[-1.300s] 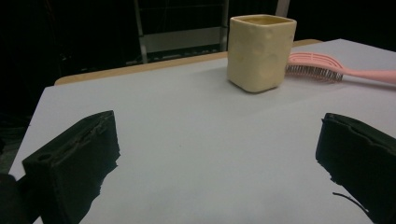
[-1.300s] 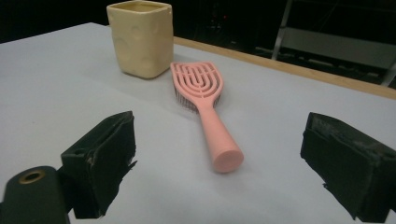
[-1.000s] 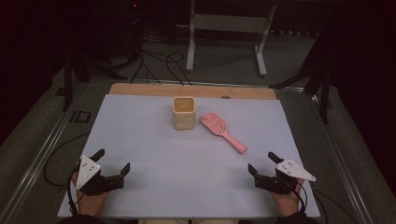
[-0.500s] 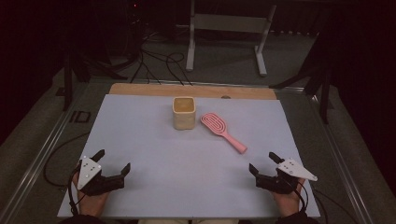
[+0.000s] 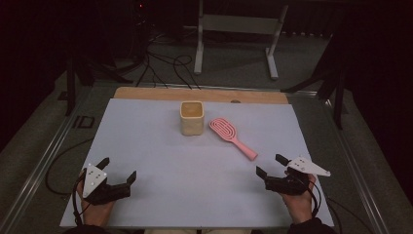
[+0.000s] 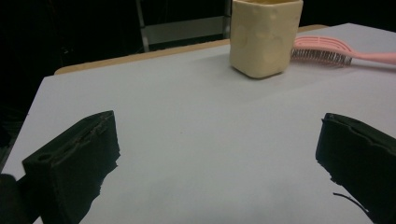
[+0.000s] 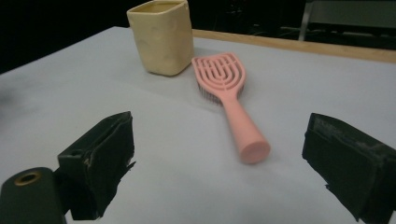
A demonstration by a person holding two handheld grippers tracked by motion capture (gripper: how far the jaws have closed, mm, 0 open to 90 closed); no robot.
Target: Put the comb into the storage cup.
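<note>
The white table (image 5: 160, 146) spans most of the high view, with a strip of bare wood along its far edge. On it stand one cream cup (image 5: 192, 118) and one pink hairbrush (image 5: 232, 137) — the cup upright near the far middle, the brush lying flat just beside it on the right-hand side, bristles down, its handle angled toward the right gripper (image 5: 272, 166). Cup and brush sit close together, but from above a thin gap shows between them.

Two grippers rest at the near edge, well apart from each other and from both things. The left gripper (image 5: 120, 170) is at the near left corner with its jaws spread wide and nothing between them but bare tabletop. The right gripper is at the near right corner, jaws likewise spread wide, holding and touching nothing; of the two, it is the nearer to the brush handle.

The left gripper view looks across the table at the cup's side, with the brush's head and dark bristles peeking out from behind it — bristles that the high view cannot show. The right gripper view looks straight along the brush, showing the slotted back of its head, the rounded butt of the handle pointing between the jaws, and the cup's soft, slightly dented wall.
</note>
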